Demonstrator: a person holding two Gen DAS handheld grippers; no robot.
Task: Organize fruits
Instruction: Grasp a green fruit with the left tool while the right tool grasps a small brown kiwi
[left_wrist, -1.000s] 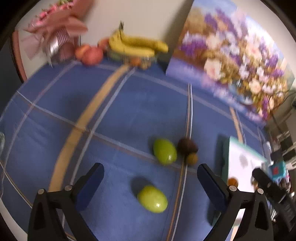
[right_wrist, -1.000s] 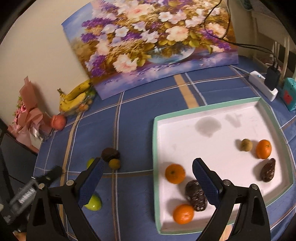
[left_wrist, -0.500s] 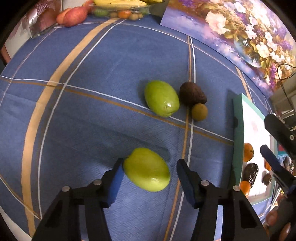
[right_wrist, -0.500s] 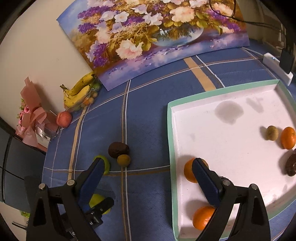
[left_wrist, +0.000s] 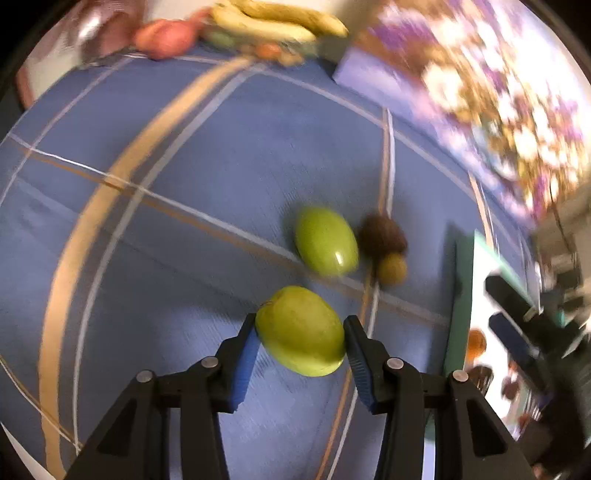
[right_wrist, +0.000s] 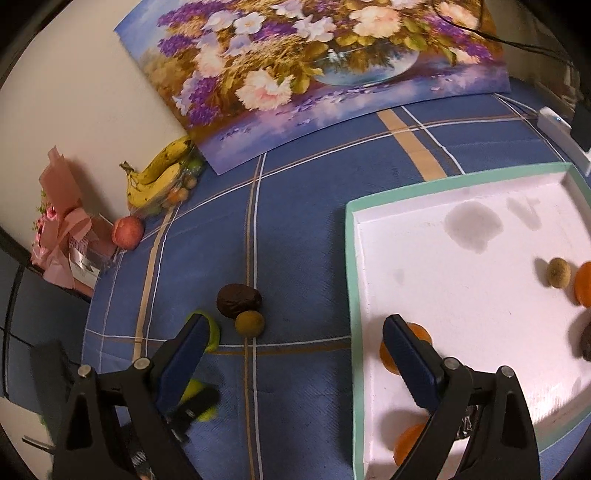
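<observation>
So the left gripper (left_wrist: 300, 330) has just been closing and now has a green fruit (left_wrist: 301, 331) pinched between its blue pads (left_wrist: 244, 360), both pads touching the sides of it. That fruit sits over the blue checked tablecloth (left_wrist: 184, 184), just near a second green fruit (left_wrist: 327, 242), which lies right beside a dark brown fruit (left_wrist: 382, 236) and a small olive-brown one (left_wrist: 392, 269). The left view is pretty blurry, so I can't tell if the held fruit is off the cloth or resting on it.

The right gripper (right_wrist: 295, 349) is spread wide with nothing gripped; its jaws have just been narrowing a bit. One finger hangs over the cloth by the green fruit, the other over the near-left corner of the white tray (right_wrist: 349, 280), in front of an orange (right_wrist: 419, 332). Another orange (right_wrist: 408, 443) sits nearer the tray's front rim.

Room-wise: lots of bare cloth on the left and toward the flower painting (right_wrist: 314, 66), and the tray's middle is mostly bare. Bananas (right_wrist: 159, 177) and a peach (right_wrist: 127, 230) are well back by the wall.
</observation>
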